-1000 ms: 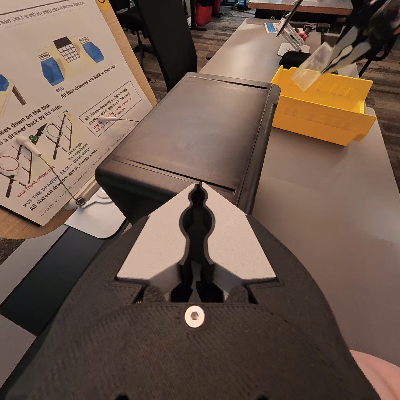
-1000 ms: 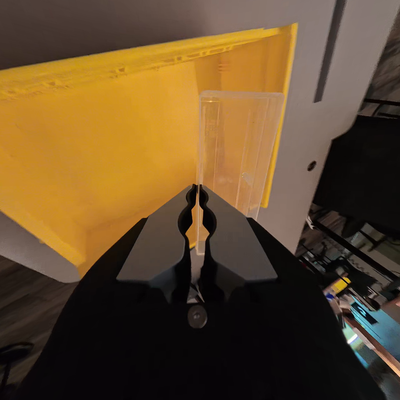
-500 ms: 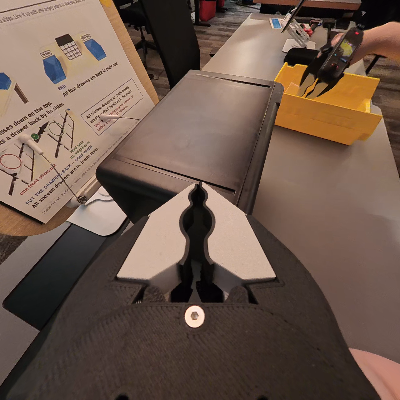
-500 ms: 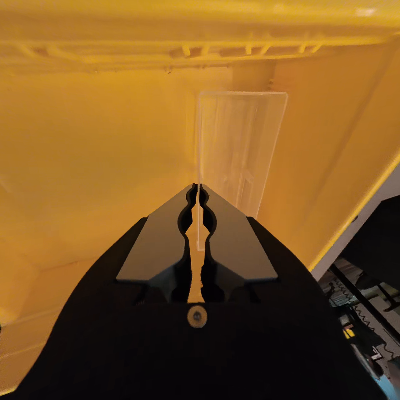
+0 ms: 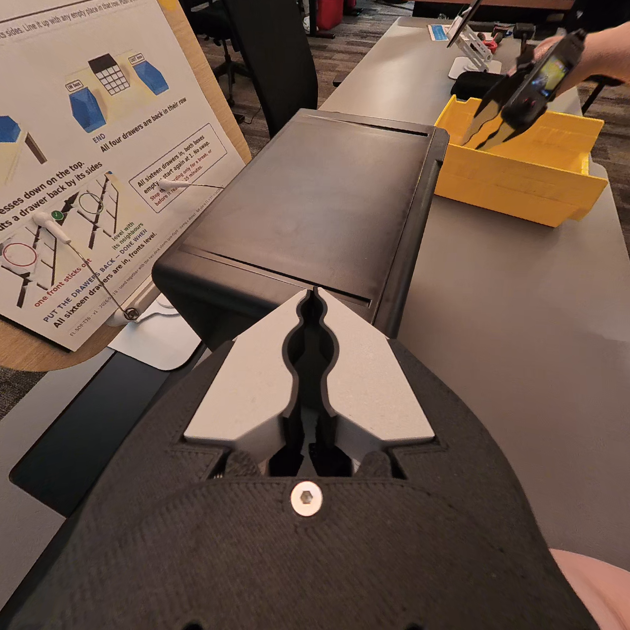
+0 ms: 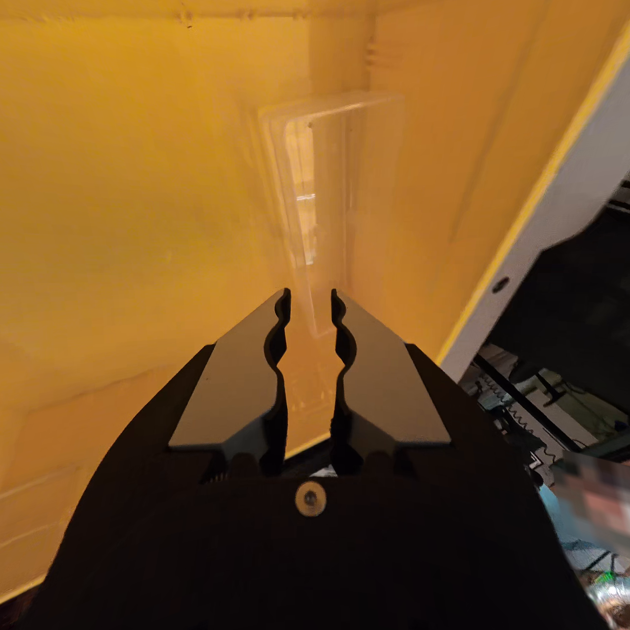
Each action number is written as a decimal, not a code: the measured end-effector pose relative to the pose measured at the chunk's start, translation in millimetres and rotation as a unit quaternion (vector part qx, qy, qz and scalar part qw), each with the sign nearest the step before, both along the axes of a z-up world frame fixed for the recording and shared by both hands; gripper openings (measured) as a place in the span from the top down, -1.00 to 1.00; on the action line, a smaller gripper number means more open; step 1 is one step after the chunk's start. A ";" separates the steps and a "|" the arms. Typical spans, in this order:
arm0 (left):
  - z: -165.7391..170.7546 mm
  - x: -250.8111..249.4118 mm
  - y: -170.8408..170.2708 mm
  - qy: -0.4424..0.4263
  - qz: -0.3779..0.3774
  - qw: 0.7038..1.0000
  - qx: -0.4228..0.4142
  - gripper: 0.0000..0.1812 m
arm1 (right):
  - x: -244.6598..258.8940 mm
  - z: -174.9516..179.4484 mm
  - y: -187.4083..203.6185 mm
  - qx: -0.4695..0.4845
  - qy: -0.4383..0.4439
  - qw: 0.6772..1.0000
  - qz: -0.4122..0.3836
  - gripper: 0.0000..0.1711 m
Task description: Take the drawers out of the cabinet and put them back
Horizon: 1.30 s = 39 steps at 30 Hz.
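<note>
One clear drawer is lying inside the yellow bin, its long axis pointing away from the right gripper, whose fingers are spreading apart just short of its near end. Beside the bin, the left gripper is hovering over the black cabinet with fingers pressed together, pinching nothing.

Your clear drawer in a yellow bin, black cabinet on your grey table, white instruction sheet with blue pictures
</note>
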<state>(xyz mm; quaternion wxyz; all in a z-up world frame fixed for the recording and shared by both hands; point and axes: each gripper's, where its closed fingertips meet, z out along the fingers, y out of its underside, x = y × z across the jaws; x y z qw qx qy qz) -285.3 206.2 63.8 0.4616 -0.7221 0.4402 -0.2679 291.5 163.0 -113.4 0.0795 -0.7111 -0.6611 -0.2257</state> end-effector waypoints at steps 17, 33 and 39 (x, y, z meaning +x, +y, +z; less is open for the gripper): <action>0.6 0.1 -0.9 -0.032 -0.029 0.999 -0.006 1.00 | -266.6 186.9 -51.1 0.459 0.268 0.847 0.025 0.38; 0.8 -0.1 -1.0 -0.045 -0.042 0.998 -0.012 1.00 | -502.7 64.8 0.3 0.516 0.216 0.795 0.236 0.67; 0.8 0.1 -0.9 -0.042 -0.039 0.998 -0.011 1.00 | -505.5 50.1 11.3 0.529 0.154 0.789 0.272 0.72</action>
